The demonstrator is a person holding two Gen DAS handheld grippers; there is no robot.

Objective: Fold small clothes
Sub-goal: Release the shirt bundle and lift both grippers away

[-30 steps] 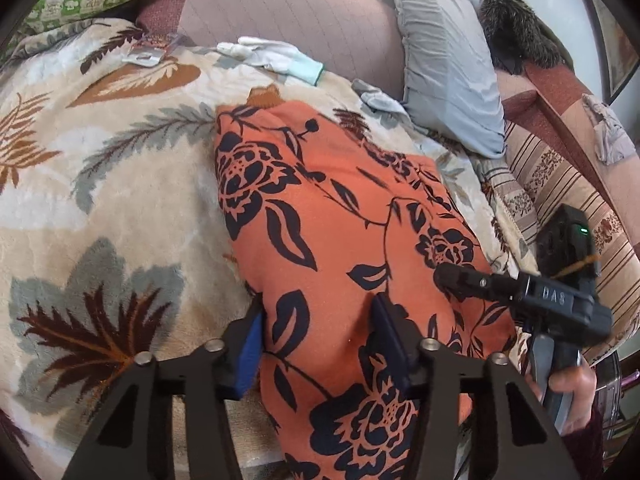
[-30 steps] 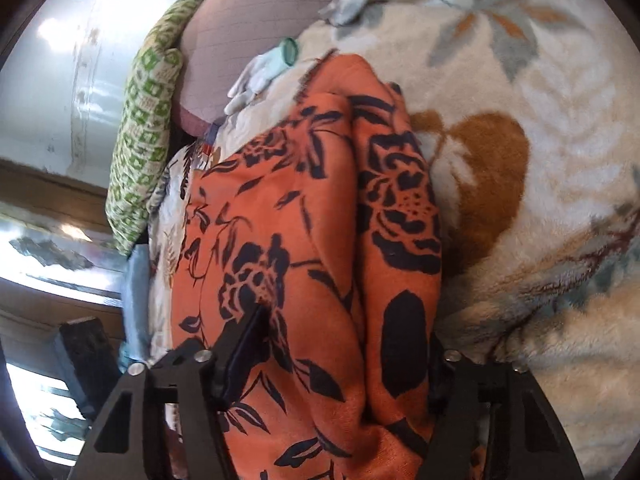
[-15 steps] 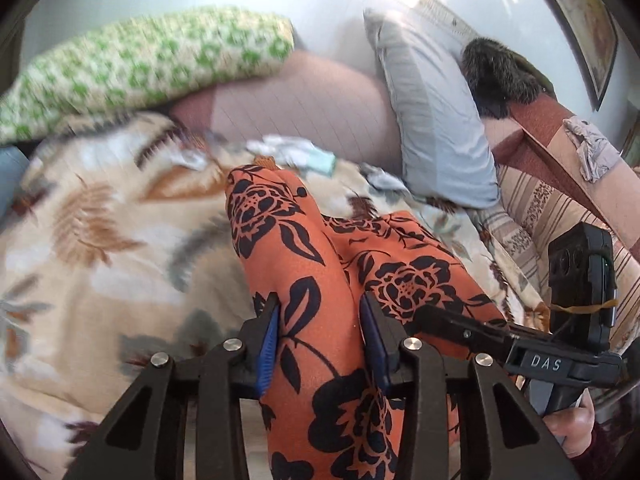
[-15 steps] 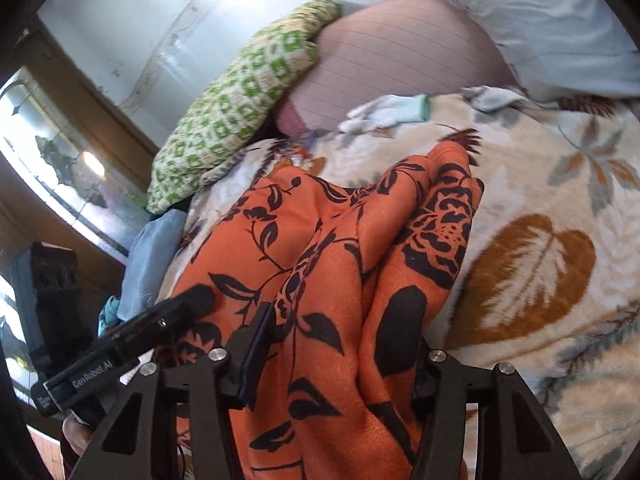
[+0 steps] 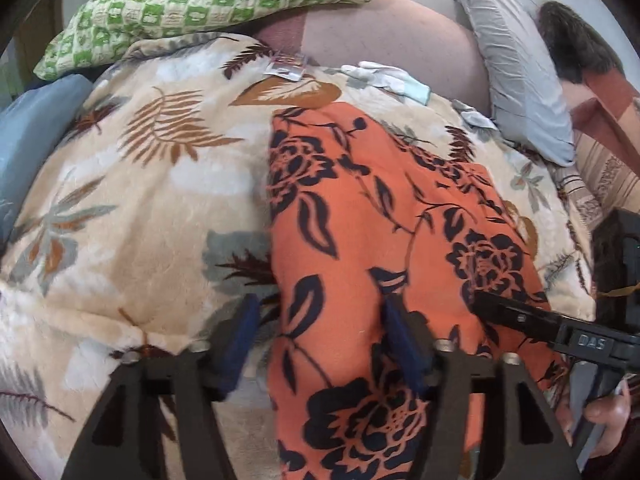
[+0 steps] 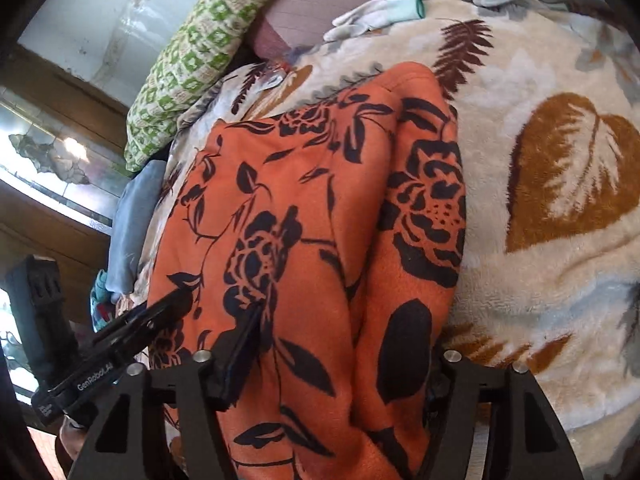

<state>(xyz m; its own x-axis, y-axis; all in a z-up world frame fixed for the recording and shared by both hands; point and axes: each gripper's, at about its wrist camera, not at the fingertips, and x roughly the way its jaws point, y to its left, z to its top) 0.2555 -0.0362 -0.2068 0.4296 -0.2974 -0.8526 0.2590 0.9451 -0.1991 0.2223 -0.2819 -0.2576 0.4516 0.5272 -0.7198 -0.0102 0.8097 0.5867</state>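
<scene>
Orange fabric garment printed with dark navy flowers lies folded lengthwise into a long band on a cream plush blanket with brown and grey leaf patterns, its near end under both tools. Left gripper has just been widening its blue-padded jaws; the cloth's left edge sits between them, one pad on the blanket, the other resting on the fabric, nothing pinched. Right gripper has likewise been spreading, and its jaws straddle the band's near right portion without visibly squeezing it. Beyond lie a green-and-white checked pillow and a pale work glove. Judging from this, the fold is being laid down: let the cloth settle flat, then retreat evenly so neither pad drags the edge askew.
</scene>
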